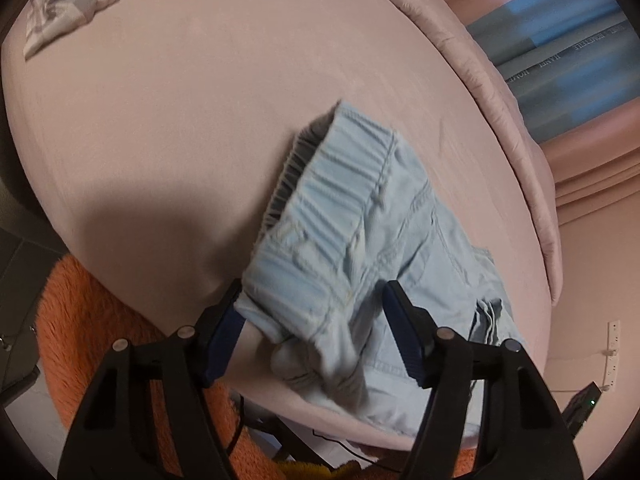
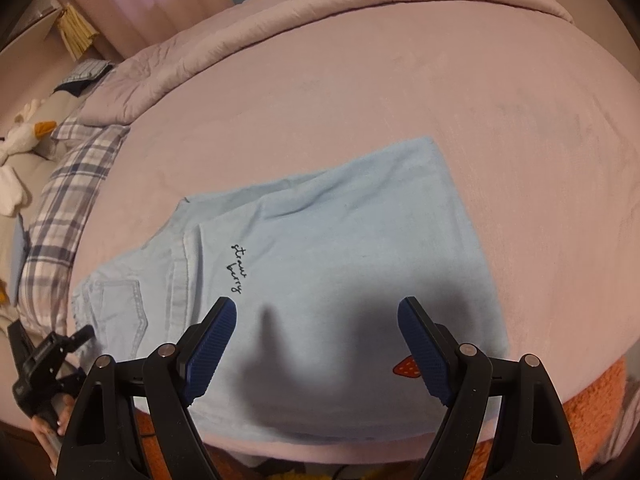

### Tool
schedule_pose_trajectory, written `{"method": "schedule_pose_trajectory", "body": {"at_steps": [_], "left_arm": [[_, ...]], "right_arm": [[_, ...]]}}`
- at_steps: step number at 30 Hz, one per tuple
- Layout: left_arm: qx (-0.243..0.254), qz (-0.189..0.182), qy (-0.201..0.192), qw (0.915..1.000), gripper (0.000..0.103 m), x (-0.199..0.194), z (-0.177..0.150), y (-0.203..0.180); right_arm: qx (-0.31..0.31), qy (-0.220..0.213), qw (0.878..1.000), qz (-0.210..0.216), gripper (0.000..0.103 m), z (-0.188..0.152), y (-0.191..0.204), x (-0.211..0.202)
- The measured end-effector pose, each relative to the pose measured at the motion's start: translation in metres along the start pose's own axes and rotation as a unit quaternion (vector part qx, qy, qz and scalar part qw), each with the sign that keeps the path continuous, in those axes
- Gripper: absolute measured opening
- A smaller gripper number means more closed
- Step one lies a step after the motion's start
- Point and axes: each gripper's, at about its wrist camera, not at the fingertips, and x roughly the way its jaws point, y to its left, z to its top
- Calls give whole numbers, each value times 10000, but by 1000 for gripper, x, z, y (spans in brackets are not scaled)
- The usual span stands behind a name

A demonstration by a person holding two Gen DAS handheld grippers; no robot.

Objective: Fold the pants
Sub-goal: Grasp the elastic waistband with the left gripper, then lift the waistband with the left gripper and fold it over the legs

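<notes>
Left hand-held gripper (image 1: 314, 312): jaws part-spread, elastic waistband (image 1: 340, 184) bunched and lifted between pads; firm pinch cannot be told. Pants (image 2: 320, 280), pale blue denim, spread flat on bed (image 2: 360, 80) near front edge, waist at left, legs to right. Fabric judged light, soft, floppy, not fragile; thick gathered waistband and leg hems judged best holds. Right hand-held gripper (image 2: 316, 320): spread wide above legs, nothing held.

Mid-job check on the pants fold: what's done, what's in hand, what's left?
Done: the pants lie spread on the bed, apparently already halved lengthwise. In hand: the left gripper has the waistband bunched between its jaws; whether it is firmly pinched isn't clear. The right gripper hovers open above them, holding nothing. Left: the crosswise folds, none visible yet.
</notes>
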Motion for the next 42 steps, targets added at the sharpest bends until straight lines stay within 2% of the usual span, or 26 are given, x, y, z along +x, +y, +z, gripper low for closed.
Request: {"method": "schedule_pose_trajectory", "body": {"at_steps": [4, 7, 15, 22, 26, 42], "left_arm": [[-75, -241, 211, 9995, 67, 1, -7, 2], [58, -181, 178, 9997, 67, 3, -9, -3], [-28, -201, 124, 9997, 65, 7, 3, -6], [113, -114, 31, 9999, 51, 12, 9, -16], [120, -251, 28, 9996, 39, 9, 9, -21], [365, -215, -119, 9990, 35, -3, 4, -31]], "right_arm": [[61, 44, 10000, -10, 83, 0, -3, 2], [44, 62, 10000, -20, 83, -1, -2, 3], [-7, 92, 10000, -3, 83, -1, 0, 5], [65, 79, 9999, -60, 83, -3, -6, 3], [100, 55, 9999, -98, 83, -4, -9, 1], [114, 47, 9999, -100, 83, -2, -6, 2]]}}
